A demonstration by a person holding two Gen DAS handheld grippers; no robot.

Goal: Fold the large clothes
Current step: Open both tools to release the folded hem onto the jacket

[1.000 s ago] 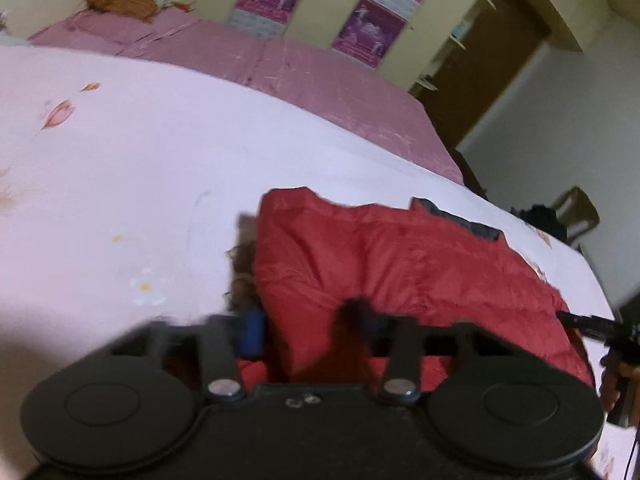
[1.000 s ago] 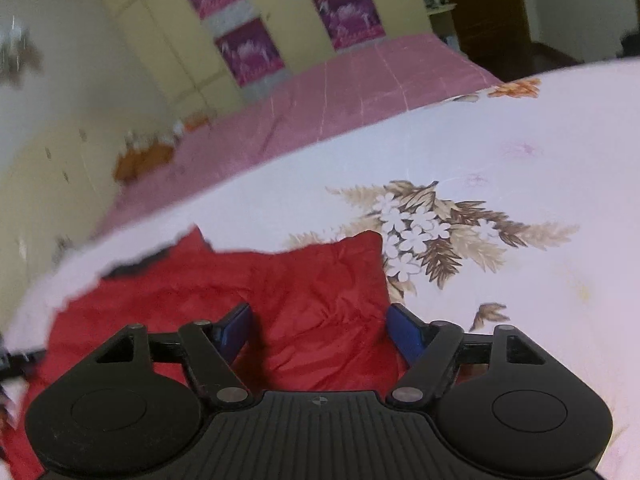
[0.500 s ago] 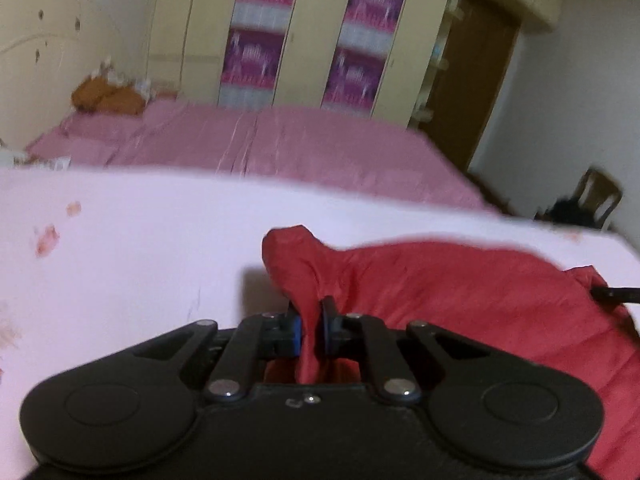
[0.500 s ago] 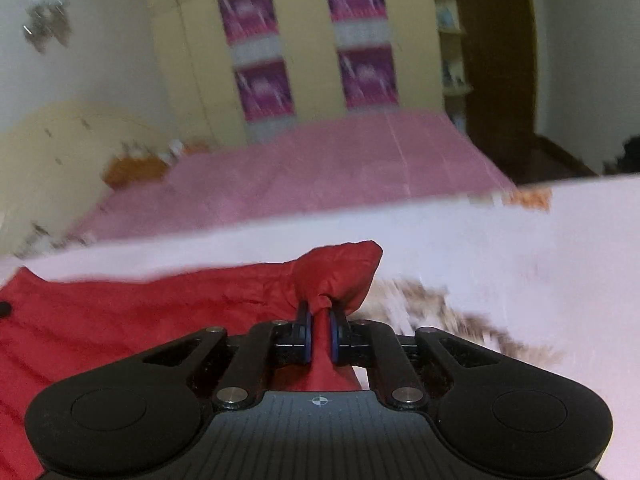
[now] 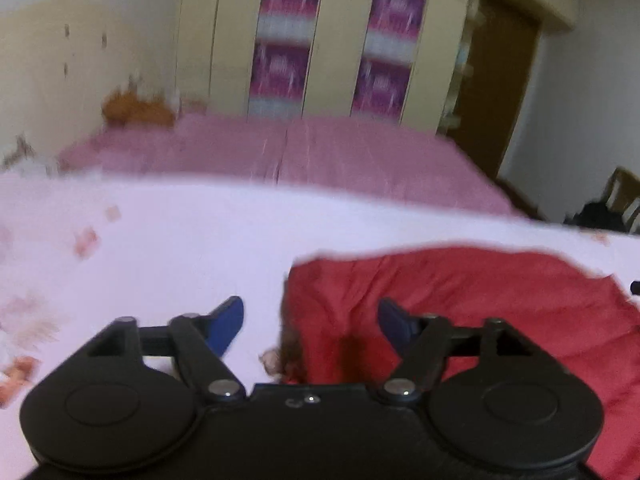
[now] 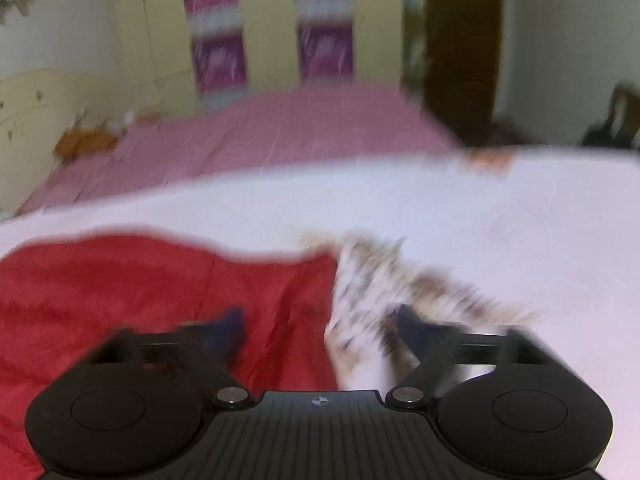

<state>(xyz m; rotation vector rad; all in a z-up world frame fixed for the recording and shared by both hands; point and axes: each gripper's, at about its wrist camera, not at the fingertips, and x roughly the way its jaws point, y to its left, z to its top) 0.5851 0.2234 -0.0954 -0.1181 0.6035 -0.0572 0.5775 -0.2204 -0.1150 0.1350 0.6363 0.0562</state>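
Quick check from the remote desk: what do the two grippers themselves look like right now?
Both are matte black plastic. The left gripper has two round discs at its base, silver pivot screws, angled link arms and blue fingertips. The right gripper matches, with a ribbed top plate and a small crosshair mark; its fingertips look dark blue through blur. No cables or sleeves show.

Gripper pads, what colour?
Blue pads, clearest in the left wrist view.

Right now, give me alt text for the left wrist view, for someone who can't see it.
The left claw is open above a pale floral bedsheet, its blue fingers straddling the left edge of a red puffy jacket lying on the sheet. Behind are a pink bed, a cream wardrobe with purple posters and a dark door; the image is motion-blurred.
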